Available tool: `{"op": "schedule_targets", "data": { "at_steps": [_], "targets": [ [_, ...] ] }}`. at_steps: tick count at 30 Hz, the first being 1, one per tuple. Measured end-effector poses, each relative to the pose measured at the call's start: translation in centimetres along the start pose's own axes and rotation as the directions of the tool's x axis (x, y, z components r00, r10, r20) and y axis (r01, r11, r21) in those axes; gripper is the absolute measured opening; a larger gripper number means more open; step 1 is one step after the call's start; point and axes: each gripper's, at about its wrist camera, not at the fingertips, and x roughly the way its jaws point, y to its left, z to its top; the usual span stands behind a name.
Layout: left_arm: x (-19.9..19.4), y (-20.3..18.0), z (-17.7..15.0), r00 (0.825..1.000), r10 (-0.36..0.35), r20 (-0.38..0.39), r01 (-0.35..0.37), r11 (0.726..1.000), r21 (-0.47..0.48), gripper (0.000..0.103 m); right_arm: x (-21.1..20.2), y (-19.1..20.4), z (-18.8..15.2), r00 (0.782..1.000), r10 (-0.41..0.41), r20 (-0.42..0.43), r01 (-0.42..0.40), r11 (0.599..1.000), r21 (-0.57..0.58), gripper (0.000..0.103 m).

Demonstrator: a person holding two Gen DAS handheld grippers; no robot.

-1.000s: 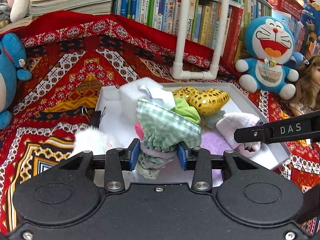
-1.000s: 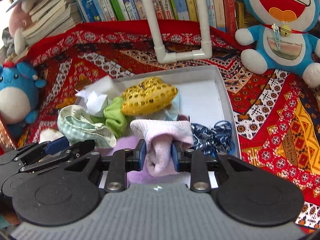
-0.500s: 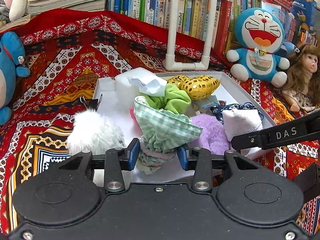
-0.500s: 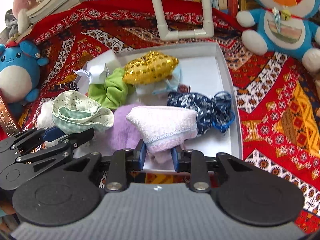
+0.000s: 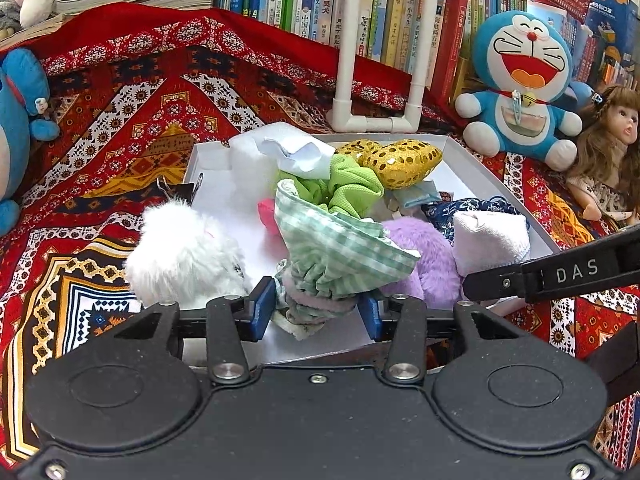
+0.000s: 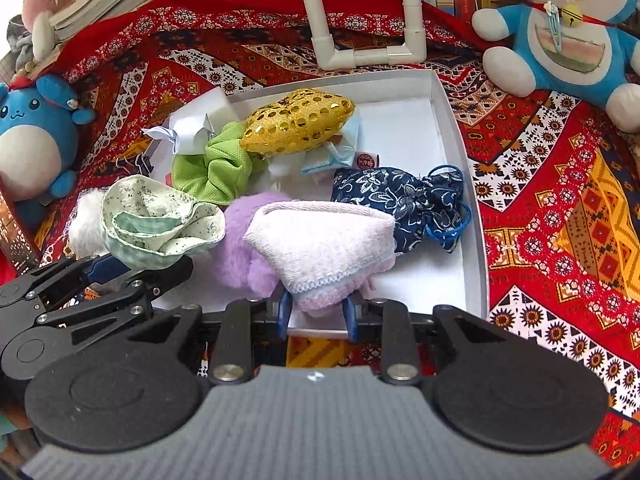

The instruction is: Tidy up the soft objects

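Observation:
In the left wrist view my left gripper (image 5: 318,312) holds the gathered end of a green checked cloth pouch (image 5: 340,248) low over the near edge of the white tray (image 5: 468,156). Its jaws are opening, and the cloth still fills the gap between them. My right gripper (image 6: 316,314) has a white and pink sock (image 6: 320,244) between its blue pads (image 6: 285,312). These jaws are opening too, and the sock leans on a purple plush (image 6: 240,248) in the tray. A gold sequin heart (image 6: 296,120), a green scrunchie (image 6: 216,172) and a navy floral pouch (image 6: 400,196) lie further in.
A white fluffy ball (image 5: 184,256) sits at the tray's left edge beside a binder clip (image 5: 176,190). Plush toys (image 5: 520,80), a doll (image 5: 612,152) and a white pipe frame (image 5: 380,120) stand on the red patterned cloth (image 5: 132,120) before the bookshelf.
Both grippers drew back toward the tray's near edge with their cloths. The left jaws have widened a little around the green pouch. The sock has settled lower onto the purple plush.

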Motion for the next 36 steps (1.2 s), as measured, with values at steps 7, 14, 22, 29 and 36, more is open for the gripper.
{"op": "schedule_targets", "data": {
  "at_steps": [7,14,22,29,36],
  "targets": [
    [-1.4,0.2,0.4,1.000,0.000,0.026,0.001,1.000,-0.020,0.044,-1.4,-0.1,-0.3,0.999,0.021,0.044,-0.022,1.000,0.006,0.054],
    [-4.3,0.2,0.9,0.997,0.008,0.082,-0.006,1.000,-0.027,0.051,-4.5,0.5,-0.6,0.992,0.026,0.123,-0.023,0.999,-0.022,0.061],
    [-9.9,0.4,1.0,0.989,0.044,0.143,-0.038,0.998,-0.045,0.057,-9.0,1.5,-1.9,0.968,0.016,0.251,0.006,0.996,-0.087,0.071],
    [-14.8,0.1,-0.1,0.976,0.033,0.217,-0.025,0.999,-0.039,0.066,-13.0,1.9,-3.9,0.929,0.060,0.365,-0.016,0.992,-0.122,0.078],
    [-18.8,-1.4,-1.9,0.958,0.004,0.287,-0.007,1.000,0.009,0.076,-15.9,1.7,-6.2,0.892,0.097,0.441,-0.046,0.991,-0.124,0.086]
  ]
}}
